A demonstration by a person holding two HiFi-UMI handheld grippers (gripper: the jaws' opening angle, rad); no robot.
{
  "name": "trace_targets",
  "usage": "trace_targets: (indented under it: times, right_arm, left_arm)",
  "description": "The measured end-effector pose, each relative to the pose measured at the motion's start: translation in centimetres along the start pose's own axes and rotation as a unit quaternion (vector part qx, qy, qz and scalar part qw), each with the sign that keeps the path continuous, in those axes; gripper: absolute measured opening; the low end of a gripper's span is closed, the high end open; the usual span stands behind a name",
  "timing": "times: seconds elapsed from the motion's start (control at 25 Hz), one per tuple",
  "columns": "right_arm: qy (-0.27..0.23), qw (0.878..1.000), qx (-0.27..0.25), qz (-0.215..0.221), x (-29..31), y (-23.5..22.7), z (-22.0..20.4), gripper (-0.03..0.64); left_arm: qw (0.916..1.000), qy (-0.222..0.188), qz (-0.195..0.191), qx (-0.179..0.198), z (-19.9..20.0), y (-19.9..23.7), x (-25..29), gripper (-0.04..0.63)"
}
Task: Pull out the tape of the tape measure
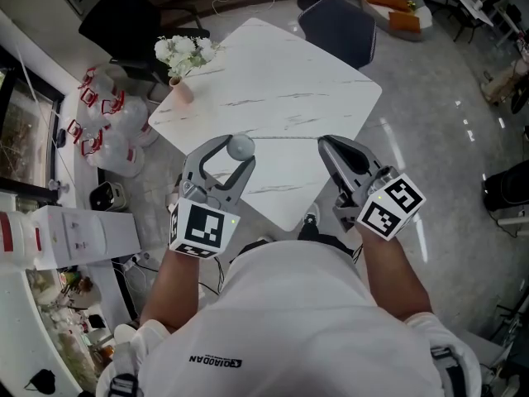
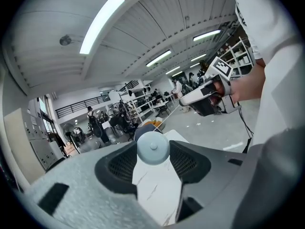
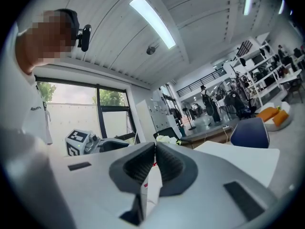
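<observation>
A round pale grey tape measure (image 1: 241,145) sits between the jaws of my left gripper (image 1: 238,150), and the pads press on its sides. In the left gripper view the tape measure (image 2: 152,148) fills the gap at the fingertips. A thin tape (image 1: 285,138) runs level from it across to my right gripper (image 1: 324,142), whose jaws are closed on the tape's end. The same tape (image 2: 169,114) shows as a fine line leading to the right gripper (image 2: 184,101). In the right gripper view the right gripper (image 3: 155,146) has its pads together. Both grippers hang above the near corner of the white marble table (image 1: 281,98).
A pink vase of white flowers (image 1: 183,56) stands at the table's far left corner. Dark chairs (image 1: 339,23) stand beyond the table. White bags with red handles (image 1: 107,122) lie on the floor to the left, with a white appliance (image 1: 74,230) nearer me.
</observation>
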State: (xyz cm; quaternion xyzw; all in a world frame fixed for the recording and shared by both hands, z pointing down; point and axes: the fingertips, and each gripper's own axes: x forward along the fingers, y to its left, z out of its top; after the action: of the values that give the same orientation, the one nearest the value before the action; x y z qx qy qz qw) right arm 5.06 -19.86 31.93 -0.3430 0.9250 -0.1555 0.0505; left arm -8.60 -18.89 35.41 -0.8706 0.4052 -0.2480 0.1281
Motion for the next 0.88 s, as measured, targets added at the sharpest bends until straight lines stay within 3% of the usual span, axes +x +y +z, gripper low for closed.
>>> trace_targets:
  times: [0.64, 0.88]
  right_arm:
    - [-0.023, 0.999, -0.024, -0.022, -1.5, -0.4, 1.8, 0.015]
    - [-0.041, 0.997, -0.008, -0.059, -3.0, -2.8, 2.8, 0.014]
  left_arm:
    - [0.9997, -0.014, 0.007, 0.018, 1.4, 0.5, -0.8, 0.221]
    - [0.9993, -0.009, 0.037, 0.0, 1.0, 3.0, -1.8, 0.221]
